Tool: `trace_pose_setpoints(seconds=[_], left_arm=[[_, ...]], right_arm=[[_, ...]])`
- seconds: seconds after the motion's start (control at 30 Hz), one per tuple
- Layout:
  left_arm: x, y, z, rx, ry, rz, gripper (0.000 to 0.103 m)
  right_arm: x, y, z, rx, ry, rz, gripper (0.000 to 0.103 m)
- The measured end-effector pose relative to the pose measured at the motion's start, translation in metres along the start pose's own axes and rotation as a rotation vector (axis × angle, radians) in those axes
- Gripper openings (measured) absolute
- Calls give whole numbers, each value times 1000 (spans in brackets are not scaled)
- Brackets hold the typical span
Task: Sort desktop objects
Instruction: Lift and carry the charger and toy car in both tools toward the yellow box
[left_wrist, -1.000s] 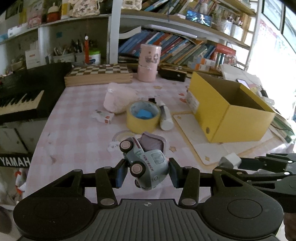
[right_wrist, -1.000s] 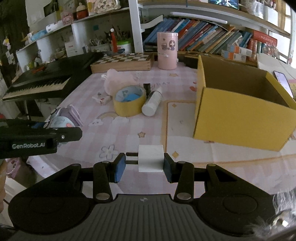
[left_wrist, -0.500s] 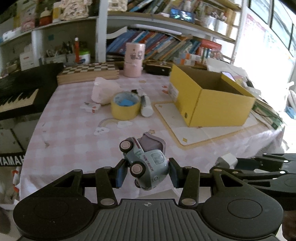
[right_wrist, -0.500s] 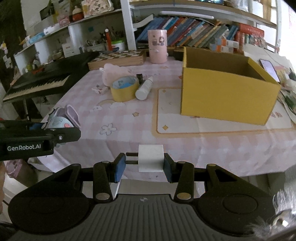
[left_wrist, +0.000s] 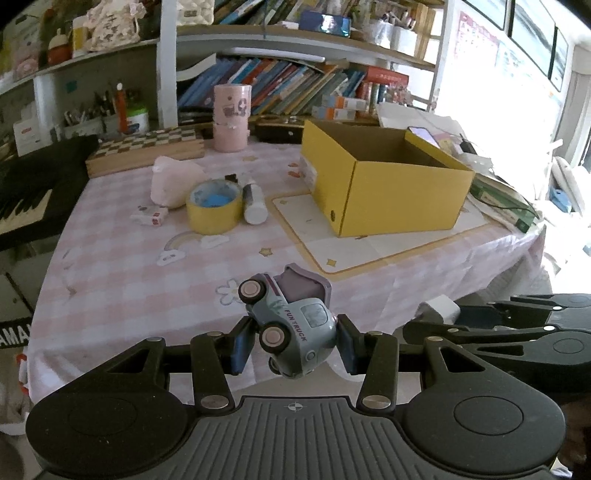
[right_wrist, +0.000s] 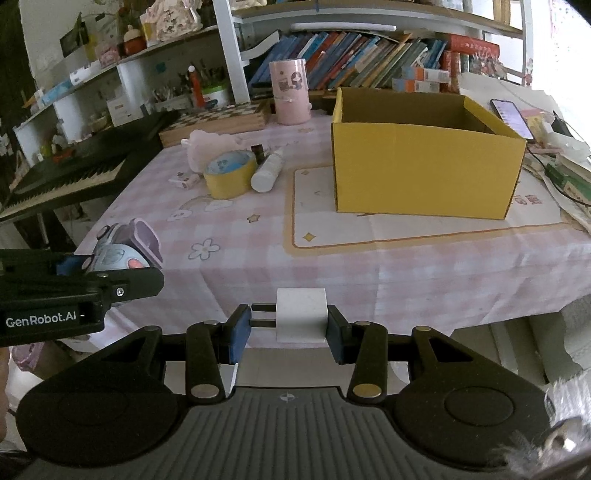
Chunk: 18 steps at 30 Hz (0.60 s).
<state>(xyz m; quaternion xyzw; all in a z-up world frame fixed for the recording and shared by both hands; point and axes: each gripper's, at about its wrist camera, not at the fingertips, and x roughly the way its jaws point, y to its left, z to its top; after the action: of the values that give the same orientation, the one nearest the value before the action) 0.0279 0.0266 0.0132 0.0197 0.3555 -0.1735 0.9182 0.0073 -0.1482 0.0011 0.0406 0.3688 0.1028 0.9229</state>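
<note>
Left gripper (left_wrist: 291, 347) is pinching a toy truck (left_wrist: 291, 325), right gripper (right_wrist: 290, 328) a white charger (right_wrist: 301, 319), both hovering before the table (right_wrist: 332, 258).

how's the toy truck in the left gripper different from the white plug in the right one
The toy truck is rounded, pale blue with wheels and a purple bed; the charger plug is a plain white block with two prongs. The truck sits tilted, wheels turned sideways, while the plug sits square, prongs pointing sideways at one pad. Both are clamped between gripper pads, off the table.
</note>
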Motion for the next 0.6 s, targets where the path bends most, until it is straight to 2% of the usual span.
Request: trace_pose_setpoints(seconds=[0.4, 0.6], left_arm=[[-3, -19, -5, 49, 16, -39, 46], [0, -29, -9, 68, 34, -81, 46]], right_arm=[[-14, -11, -12, 30, -2, -20, 40], [-24, -14, -19, 44, -1, -49, 40]])
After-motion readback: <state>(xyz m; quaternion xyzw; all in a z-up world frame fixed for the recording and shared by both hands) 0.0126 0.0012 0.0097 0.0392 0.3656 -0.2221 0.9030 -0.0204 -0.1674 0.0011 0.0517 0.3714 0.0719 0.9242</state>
